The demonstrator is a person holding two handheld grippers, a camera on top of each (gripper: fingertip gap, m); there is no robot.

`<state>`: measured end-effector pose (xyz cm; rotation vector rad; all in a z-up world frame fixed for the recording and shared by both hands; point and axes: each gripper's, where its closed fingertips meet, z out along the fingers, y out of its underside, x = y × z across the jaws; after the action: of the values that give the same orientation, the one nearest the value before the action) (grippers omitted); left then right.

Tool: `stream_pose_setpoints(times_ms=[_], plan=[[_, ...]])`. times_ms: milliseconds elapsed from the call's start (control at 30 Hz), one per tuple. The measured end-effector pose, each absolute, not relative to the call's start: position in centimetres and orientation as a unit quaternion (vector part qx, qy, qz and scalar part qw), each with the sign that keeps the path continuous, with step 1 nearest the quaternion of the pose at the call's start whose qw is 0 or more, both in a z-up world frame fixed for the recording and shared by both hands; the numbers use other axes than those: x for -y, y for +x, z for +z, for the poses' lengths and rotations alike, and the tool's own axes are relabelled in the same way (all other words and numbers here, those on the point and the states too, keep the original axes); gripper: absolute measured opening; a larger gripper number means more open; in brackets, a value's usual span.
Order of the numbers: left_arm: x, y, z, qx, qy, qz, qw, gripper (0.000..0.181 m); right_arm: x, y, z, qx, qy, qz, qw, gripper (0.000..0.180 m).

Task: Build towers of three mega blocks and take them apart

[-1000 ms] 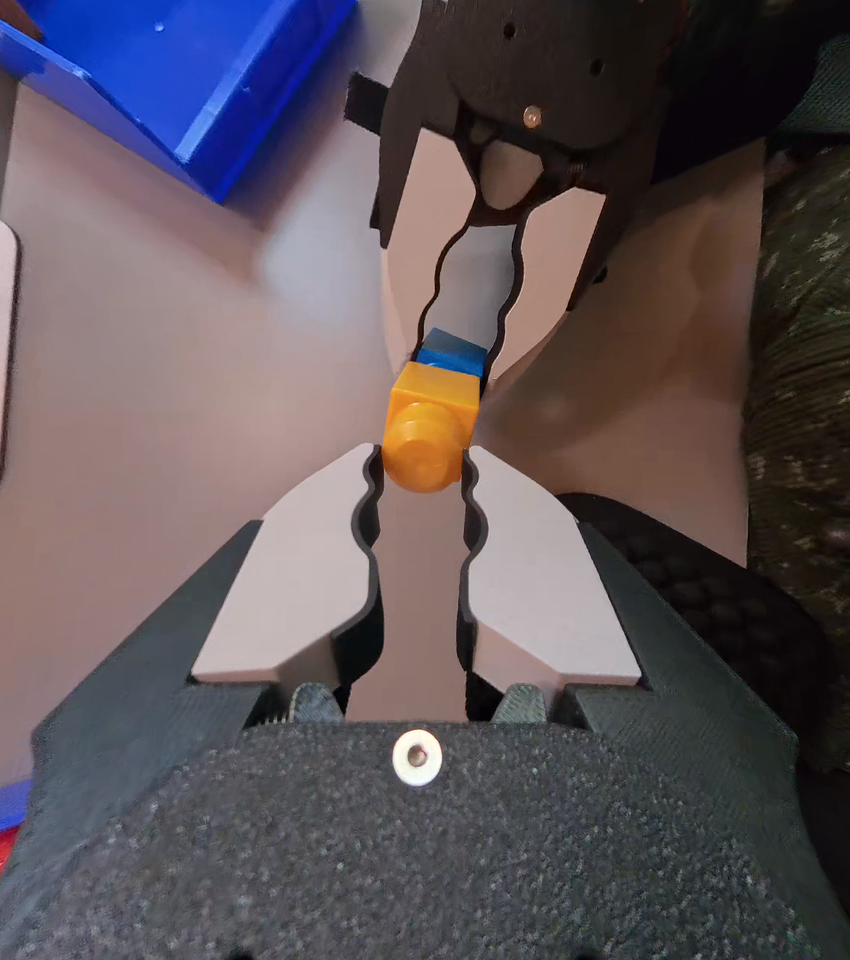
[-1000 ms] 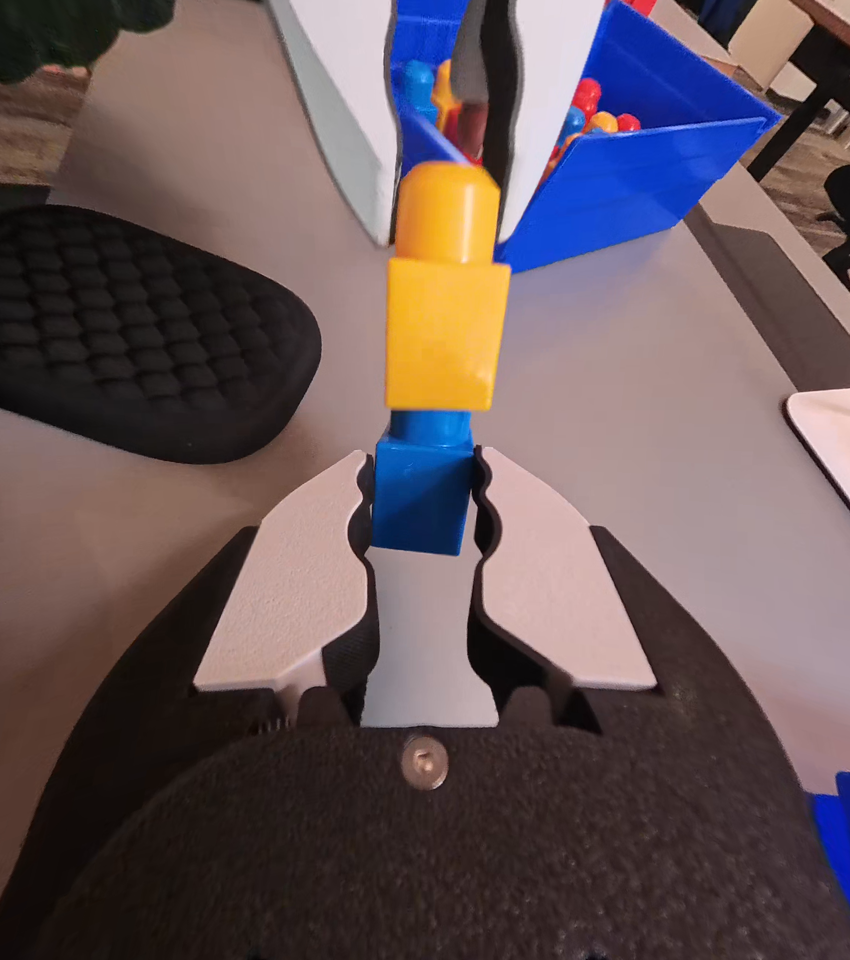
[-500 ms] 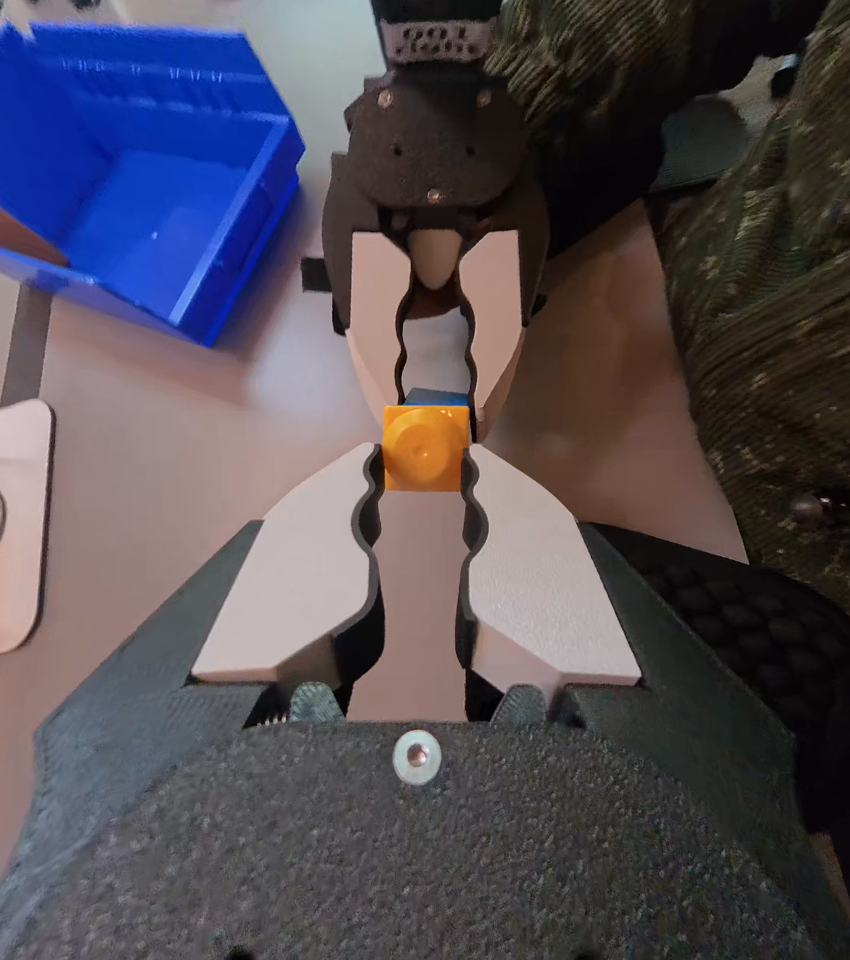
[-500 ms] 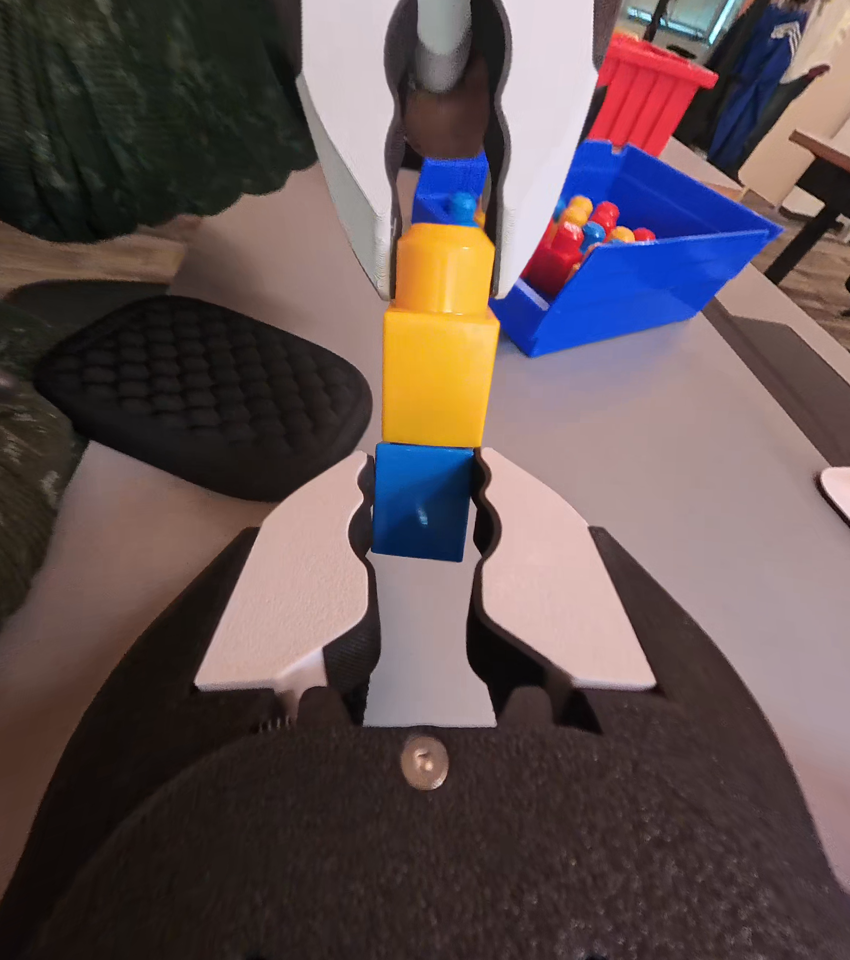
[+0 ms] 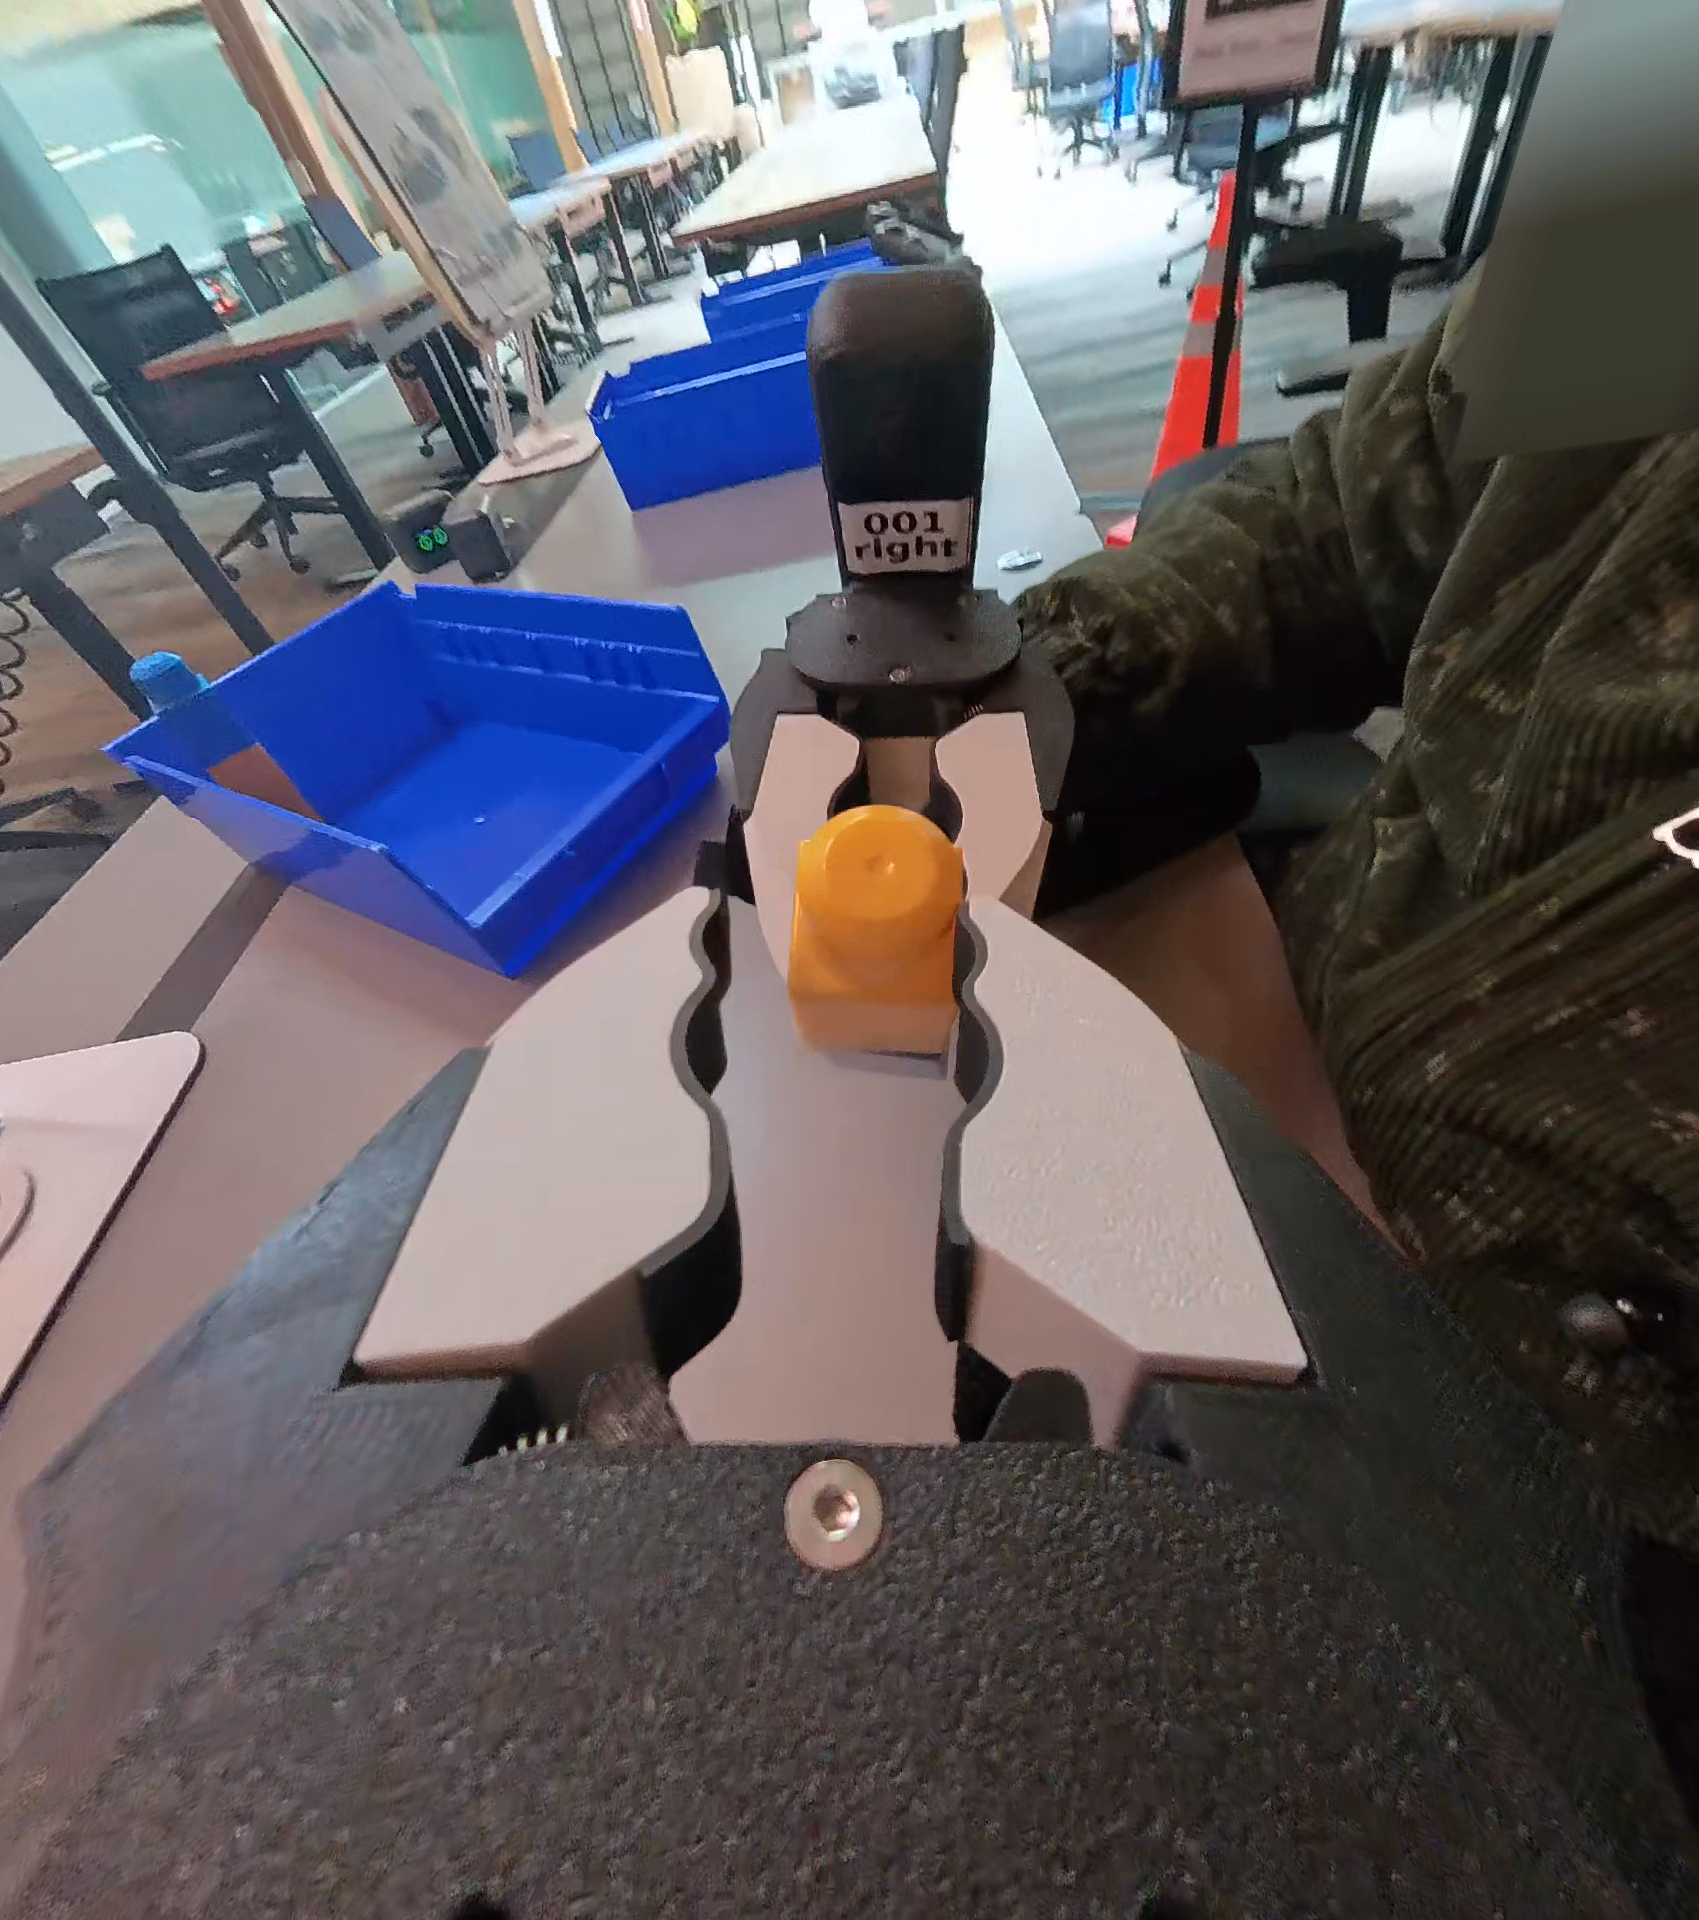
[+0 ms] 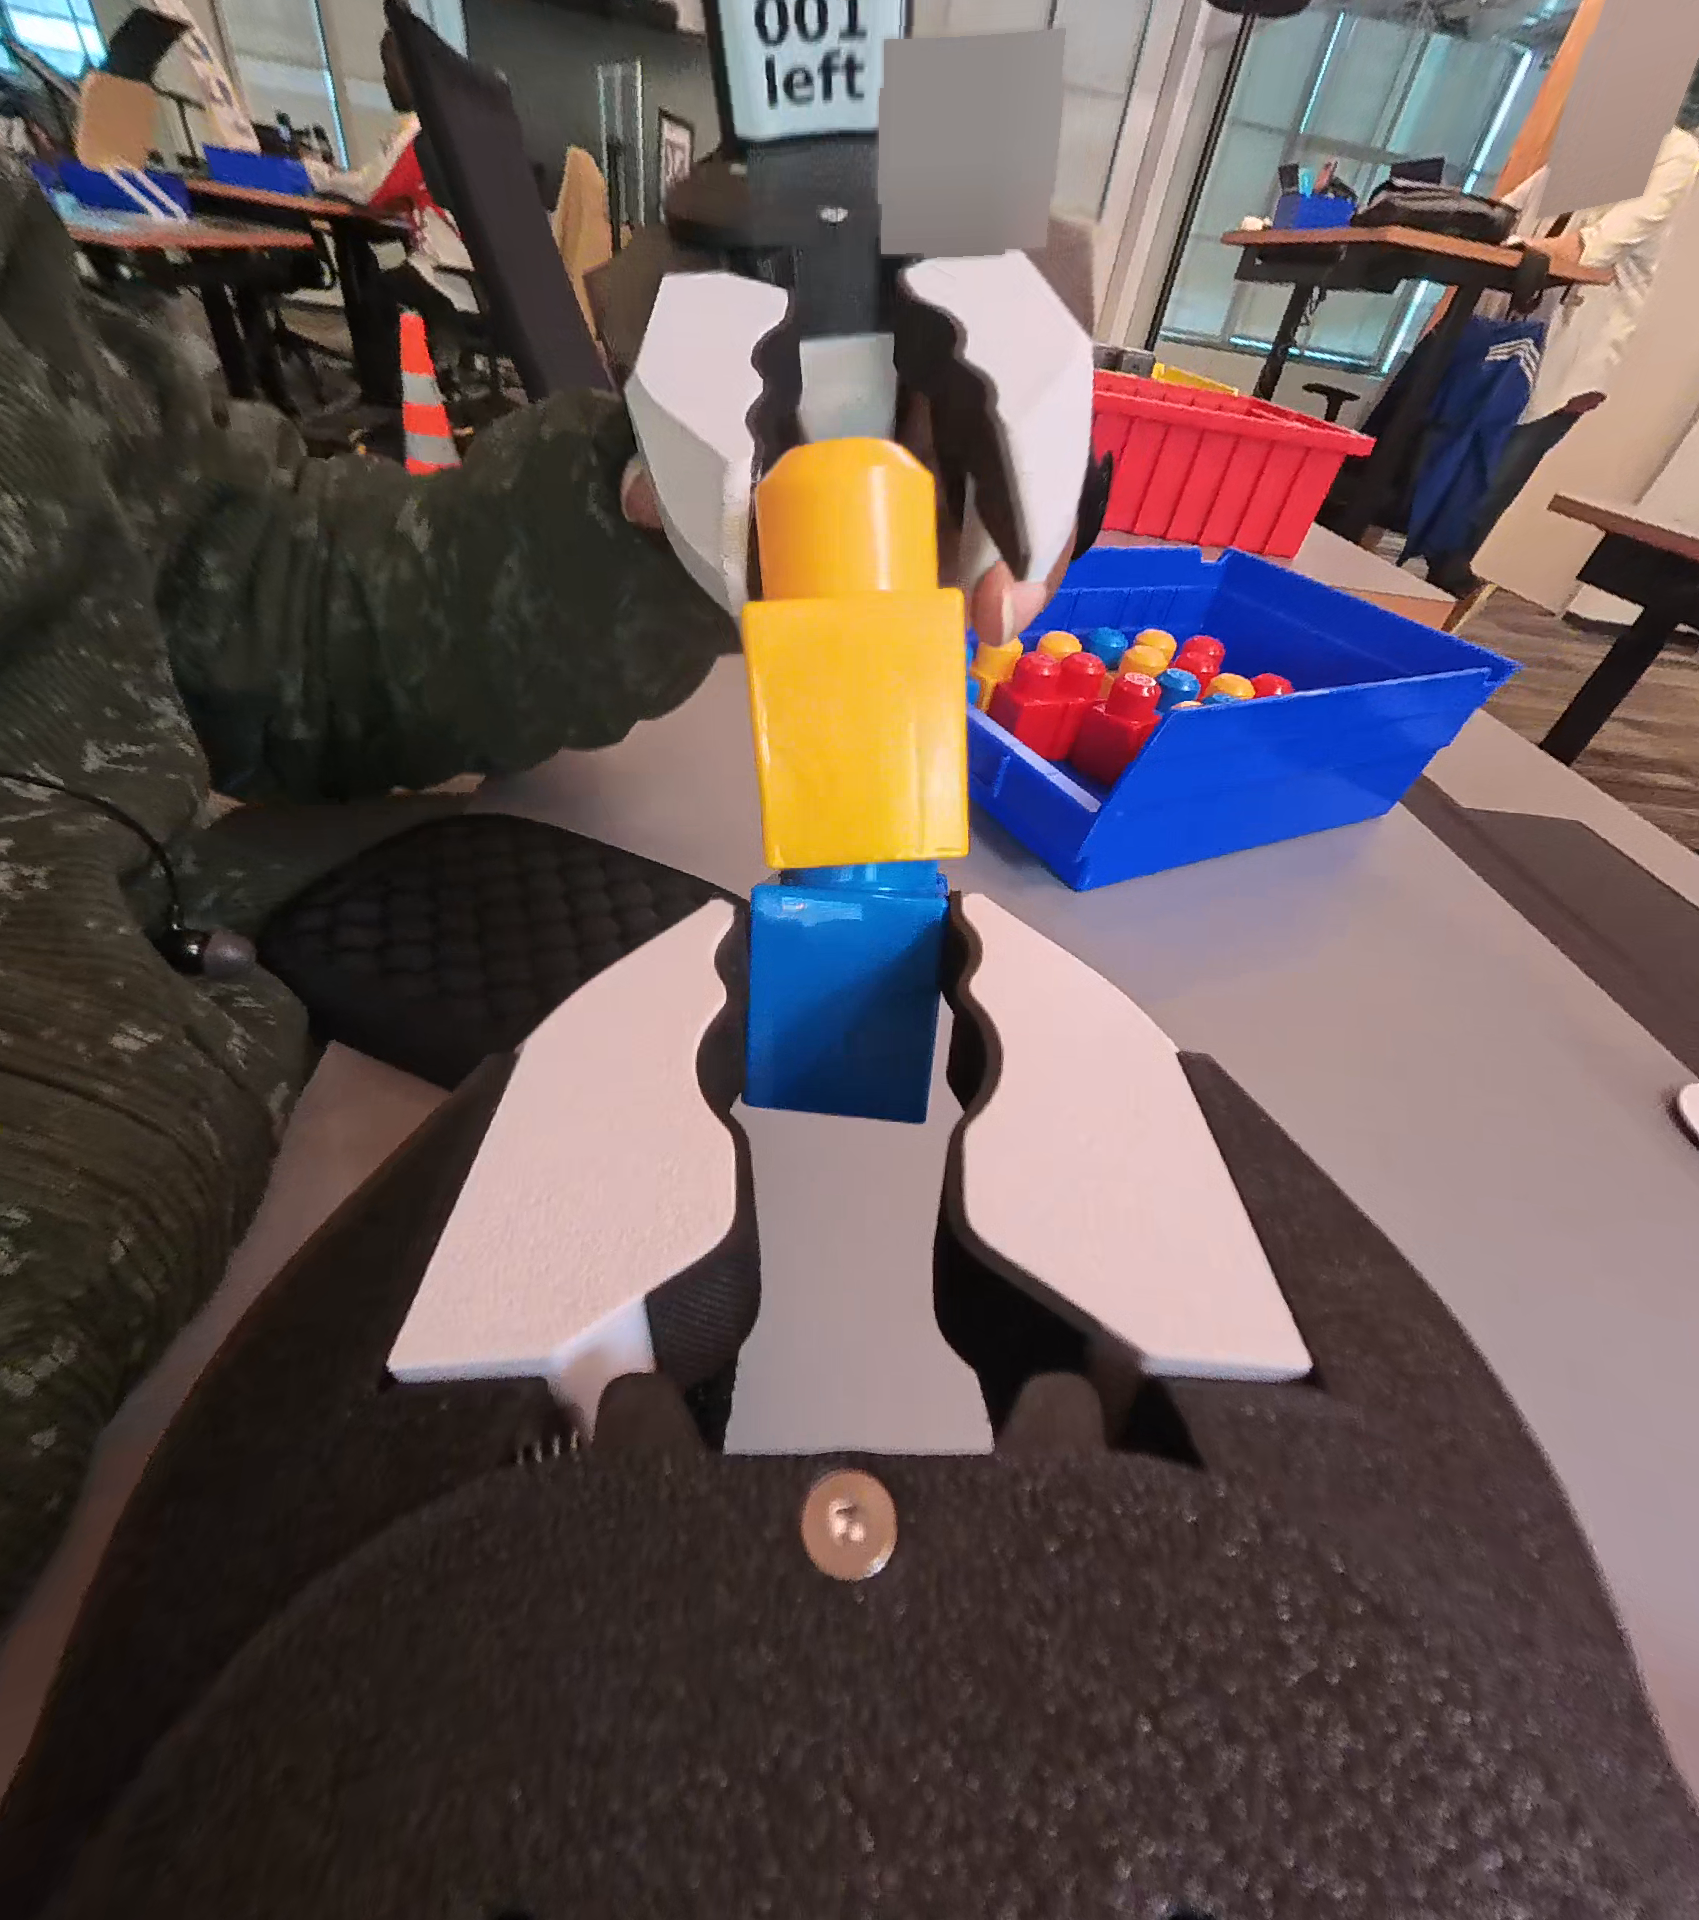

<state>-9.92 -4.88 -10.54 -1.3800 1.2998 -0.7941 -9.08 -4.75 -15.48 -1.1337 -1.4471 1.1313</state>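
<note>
Two blocks stacked: my right gripper (image 6: 845, 997) clamps the blue block (image 6: 840, 1013), my left gripper (image 5: 840, 977) gapes loose around the yellow block (image 6: 855, 727); next, I judge, fetch a third.

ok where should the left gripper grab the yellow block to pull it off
The yellow block by its square body, on two opposite flat walls, coming over the stud end, opposite the right gripper shut on the blue block. The rounded stud may slip.
</note>
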Motion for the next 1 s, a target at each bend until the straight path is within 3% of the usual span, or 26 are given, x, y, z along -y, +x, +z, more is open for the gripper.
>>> stream_pose_setpoints(times_ms=[333, 533, 1000], plan=[[6.0, -9.8, -10.3, -0.513, -0.546, -0.402, 0.526, 0.041, 4.9, -9.2, -15.5, 0.577, -0.473, 0.492, 0.449, 0.036], [5.5, -8.8, -12.2, -0.534, -0.564, -0.350, 0.524, 0.036, 5.2, -9.4, -15.9, 0.584, -0.475, 0.487, 0.443, 0.036], [6.9, -9.0, -12.0, -0.528, -0.500, -0.454, 0.515, 0.037, 6.7, -9.0, -14.3, 0.584, -0.449, 0.502, 0.454, 0.035]])
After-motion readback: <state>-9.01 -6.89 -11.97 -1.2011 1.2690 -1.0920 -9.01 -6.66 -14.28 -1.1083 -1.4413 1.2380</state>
